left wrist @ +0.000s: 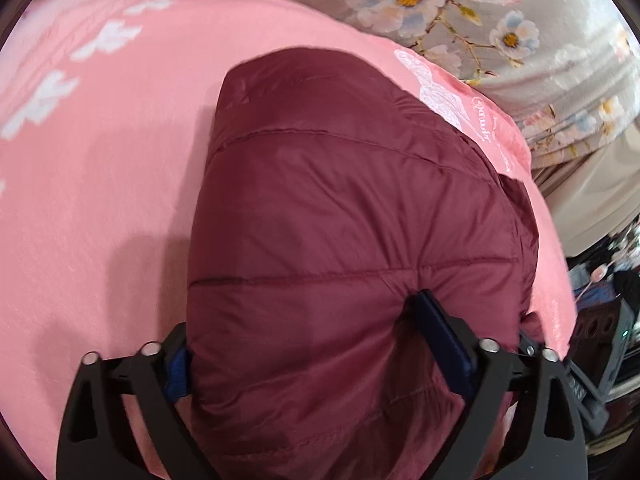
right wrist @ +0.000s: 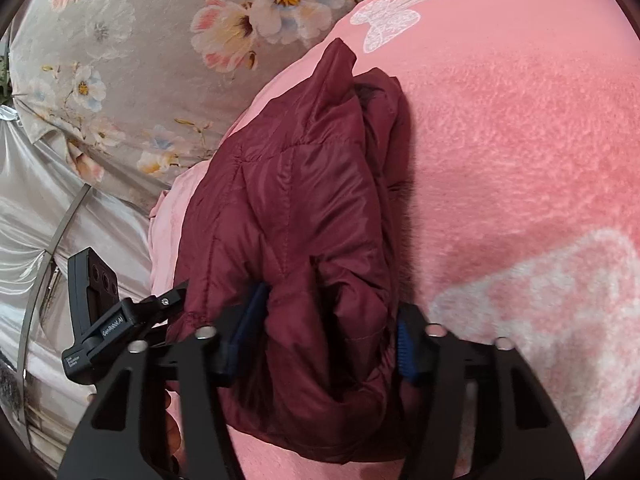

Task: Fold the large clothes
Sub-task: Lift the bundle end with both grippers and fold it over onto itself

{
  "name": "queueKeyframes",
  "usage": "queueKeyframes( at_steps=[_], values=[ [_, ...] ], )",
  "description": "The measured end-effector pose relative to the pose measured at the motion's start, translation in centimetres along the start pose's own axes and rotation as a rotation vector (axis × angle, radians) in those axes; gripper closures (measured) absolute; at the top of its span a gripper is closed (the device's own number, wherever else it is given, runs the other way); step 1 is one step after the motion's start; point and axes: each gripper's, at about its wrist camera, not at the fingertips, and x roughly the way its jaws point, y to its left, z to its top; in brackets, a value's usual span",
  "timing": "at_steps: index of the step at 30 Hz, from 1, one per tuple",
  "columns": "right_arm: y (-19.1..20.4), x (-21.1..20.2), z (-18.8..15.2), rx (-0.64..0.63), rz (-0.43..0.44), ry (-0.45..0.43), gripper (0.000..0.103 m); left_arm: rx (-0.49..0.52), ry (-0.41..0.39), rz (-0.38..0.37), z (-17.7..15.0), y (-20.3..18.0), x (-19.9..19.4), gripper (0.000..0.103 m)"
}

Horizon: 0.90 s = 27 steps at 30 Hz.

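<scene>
A maroon quilted puffer jacket (left wrist: 344, 208) lies bundled and folded on a pink blanket (left wrist: 100, 200) with white butterfly prints. My left gripper (left wrist: 312, 344) is shut on the near end of the jacket; the padded fabric bulges between its blue-padded fingers (left wrist: 444, 336). In the right wrist view the same jacket (right wrist: 292, 220) lies in a long folded bundle. My right gripper (right wrist: 328, 340) is shut on its near end, with a thick wad of fabric between the fingers (right wrist: 404, 348). The other gripper's body (right wrist: 100, 320) shows at the left.
A grey floral bedsheet (left wrist: 500, 20) lies beyond the pink blanket's edge, also in the right wrist view (right wrist: 140, 60). Clutter and dark objects (left wrist: 600, 300) sit off the bed's right side. Silvery fabric and a metal band (right wrist: 48, 240) are at left.
</scene>
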Motion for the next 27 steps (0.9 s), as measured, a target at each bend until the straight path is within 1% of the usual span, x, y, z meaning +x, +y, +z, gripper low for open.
queueKeyframes(
  at_steps=[1,2,3,4,6,8,9,13,15,20,27],
  values=[
    [0.2,-0.3,0.0,-0.013,-0.004,-0.011,0.078,0.022,-0.012,0.018,0.0,-0.3,-0.4,0.023],
    [0.8,-0.5,0.1,-0.038,-0.019,-0.025,0.084,0.047,-0.024,0.034,0.1,-0.7,-0.8,0.03],
    [1.4,-0.8,0.1,-0.057,-0.033,-0.041,0.086,0.069,-0.035,0.047,0.1,-1.1,-1.2,0.038],
    [2.0,-1.0,0.1,-0.074,-0.047,-0.056,0.088,0.082,-0.044,0.055,0.2,-1.4,-1.5,0.041],
    [3.6,-1.6,0.1,-0.122,-0.086,-0.094,0.09,0.118,-0.069,0.072,0.4,-2.2,-2.5,0.057],
    [4.9,-2.4,0.2,-0.156,-0.11,-0.129,0.091,0.146,-0.089,0.067,0.5,-2.8,-3.5,0.066],
    [5.6,-2.8,0.3,-0.176,-0.122,-0.147,0.091,0.161,-0.101,0.064,0.6,-3.2,-4.2,0.068],
    [8.6,-4.9,0.6,-0.252,-0.16,-0.215,0.092,0.227,-0.16,0.071,0.6,-4.9,-6.8,0.072],
    [9.7,-5.9,0.6,-0.278,-0.172,-0.244,0.092,0.264,-0.202,0.071,0.8,-5.9,-8.4,0.072],
    [13.2,-8.6,1.2,-0.342,-0.171,-0.337,0.092,0.34,-0.319,0.074,1.4,-7.9,-12.7,0.072],
    [18.5,-10.4,2.7,-0.437,-0.161,-0.446,0.092,0.392,-0.447,0.086,3.4,-8.7,-17.6,0.072]
  ],
)
